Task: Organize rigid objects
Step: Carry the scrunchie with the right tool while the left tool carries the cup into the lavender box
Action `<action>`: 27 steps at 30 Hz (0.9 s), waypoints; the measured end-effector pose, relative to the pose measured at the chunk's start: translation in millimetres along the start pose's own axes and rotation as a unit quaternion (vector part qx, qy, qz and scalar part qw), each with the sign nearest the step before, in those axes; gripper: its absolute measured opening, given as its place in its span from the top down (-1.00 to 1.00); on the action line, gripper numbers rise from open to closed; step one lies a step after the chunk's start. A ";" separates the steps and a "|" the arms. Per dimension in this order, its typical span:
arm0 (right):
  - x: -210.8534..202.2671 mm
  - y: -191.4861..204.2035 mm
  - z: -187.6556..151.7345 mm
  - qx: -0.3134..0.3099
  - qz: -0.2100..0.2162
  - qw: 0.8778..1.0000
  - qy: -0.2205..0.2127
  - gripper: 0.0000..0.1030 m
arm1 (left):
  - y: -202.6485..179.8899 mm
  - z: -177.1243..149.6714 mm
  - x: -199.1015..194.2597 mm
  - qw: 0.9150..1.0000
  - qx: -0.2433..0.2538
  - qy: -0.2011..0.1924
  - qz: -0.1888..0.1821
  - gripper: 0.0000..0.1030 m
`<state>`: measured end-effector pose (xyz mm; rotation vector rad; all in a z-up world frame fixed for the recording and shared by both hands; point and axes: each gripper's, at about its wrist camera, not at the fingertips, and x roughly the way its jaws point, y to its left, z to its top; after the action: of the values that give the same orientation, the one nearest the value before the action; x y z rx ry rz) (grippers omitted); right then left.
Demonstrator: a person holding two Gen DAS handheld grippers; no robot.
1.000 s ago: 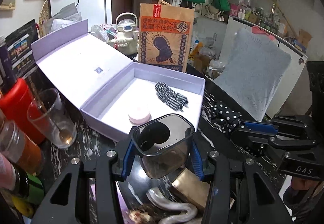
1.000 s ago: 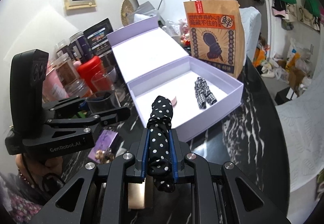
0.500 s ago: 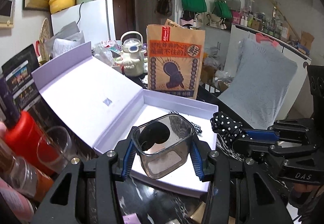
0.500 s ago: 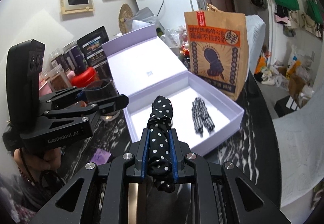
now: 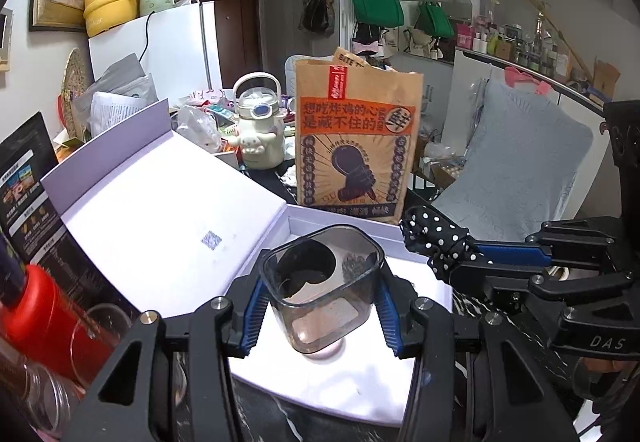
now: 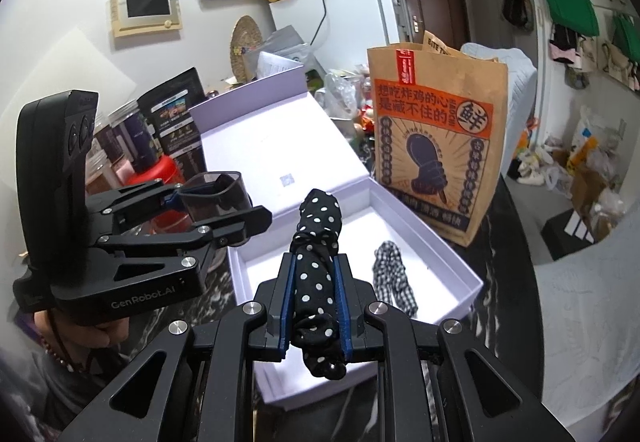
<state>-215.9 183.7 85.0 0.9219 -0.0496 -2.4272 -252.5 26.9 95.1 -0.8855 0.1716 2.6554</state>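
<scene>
Left to right. Far L: a red jar [image 5: 28,306] and clear glass jars [image 5: 36,386] crowd the desk edge. Next, the left tool [image 5: 320,306] is clamped on a smoky square plastic cup [image 5: 324,290], held upright above the near L part of an open lilac gift box [image 6: 472,284], lid [image 5: 160,214] flung back to the L. Inside the box, seen from the R cam: a black-and-white checked scrunchie [image 6: 394,282] lying on the white floor. R of the cup, the right tool [image 6: 316,306] is clenched tight on a rolled black polka-dot cloth [image 6: 316,254], poised over the box w/ its tip pointing inward.

Risks, as judgement: both tools hang close together over one box, so they could bump on the way down. The cup is gripped by smooth walls and may slip or tip if released high. The soft roll could unfurl and drape over the box wall.

Surface: dark marbled desk [image 6: 512,254], cluttered. Behind the box stands a brown paper food bag [image 5: 356,146] and a white kettle-shaped bottle [image 5: 258,126]. Room: white fridge [image 5: 160,50] w/ a yellow pot [image 5: 112,2] on top, green bags [image 5: 376,6] on the wall at R.
</scene>
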 end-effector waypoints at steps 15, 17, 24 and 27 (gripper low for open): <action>45.0 -9.5 25.7 -0.001 -0.003 1.000 0.009 0.64 | 22.4 15.2 49.2 1.000 0.007 0.022 0.006 0.08; 50.4 -10.9 27.2 -0.002 -0.004 1.000 0.011 0.64 | 26.2 14.2 57.2 1.000 0.004 0.030 0.009 0.08; 71.7 -19.1 23.8 0.007 -0.008 1.000 0.023 0.64 | 33.7 4.9 80.1 0.998 0.000 0.052 0.022 0.08; 81.5 -25.0 21.3 0.021 0.004 0.999 0.033 0.64 | 33.4 2.2 88.9 0.998 -0.005 0.060 0.017 0.08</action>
<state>-291.7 161.4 46.5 1.0172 -0.0810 -2.3946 -332.1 20.6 43.7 -1.0557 0.2048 2.6357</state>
